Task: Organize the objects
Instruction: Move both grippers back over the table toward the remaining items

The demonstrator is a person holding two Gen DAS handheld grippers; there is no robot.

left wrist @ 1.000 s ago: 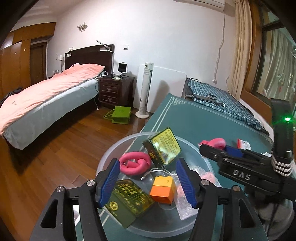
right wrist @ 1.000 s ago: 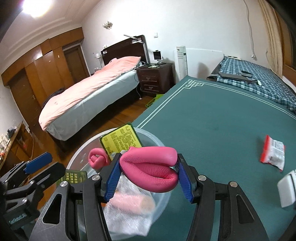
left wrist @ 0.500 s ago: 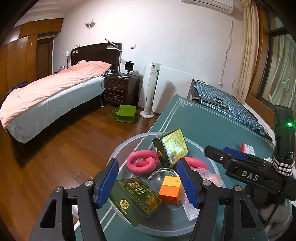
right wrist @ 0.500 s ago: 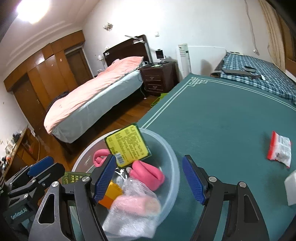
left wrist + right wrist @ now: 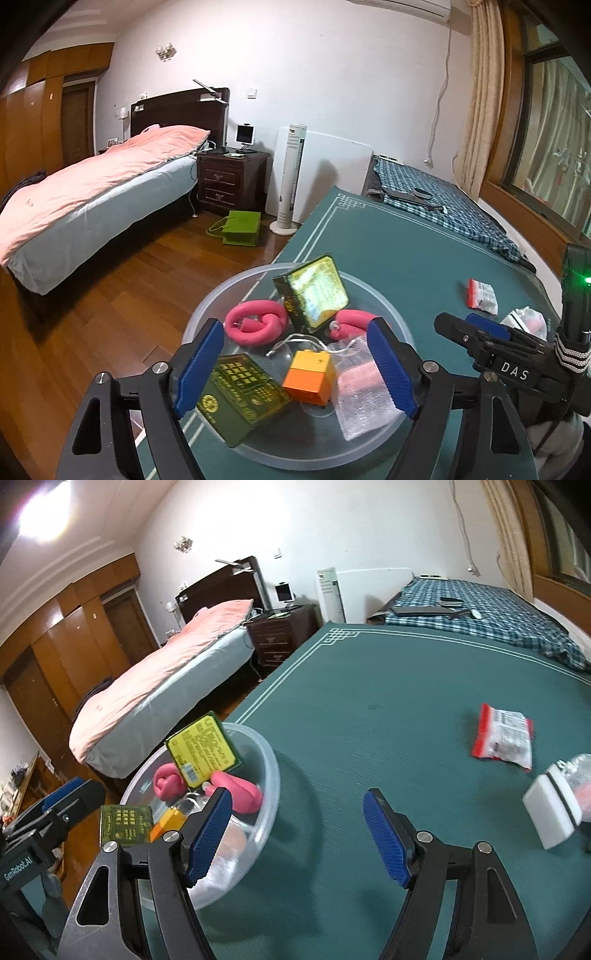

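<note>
A clear plastic bowl (image 5: 391,321) is seen at the near edge of a green table (image 5: 388,686). Inside it are held two green boxes, one flat (image 5: 242,397) and one propped upright (image 5: 314,290), a pink ring (image 5: 256,326), a pink folded piece (image 5: 240,792), an orange cube (image 5: 310,376) and a bubble-wrap pouch (image 5: 364,393). The left gripper (image 5: 295,369) is held over the bowl, jaws apart and empty. The right gripper (image 5: 297,836) is held beside the bowl, jaws spread, nothing between them. A red-and-white packet (image 5: 504,734) is seen further right, well apart from the bowl.

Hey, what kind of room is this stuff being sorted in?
Most likely a home bedroom: a bed with a pink duvet, a dark wooden nightstand beside it, and tall wooden wardrobes along the wall. The sorting happens on a green-covered table.
</note>
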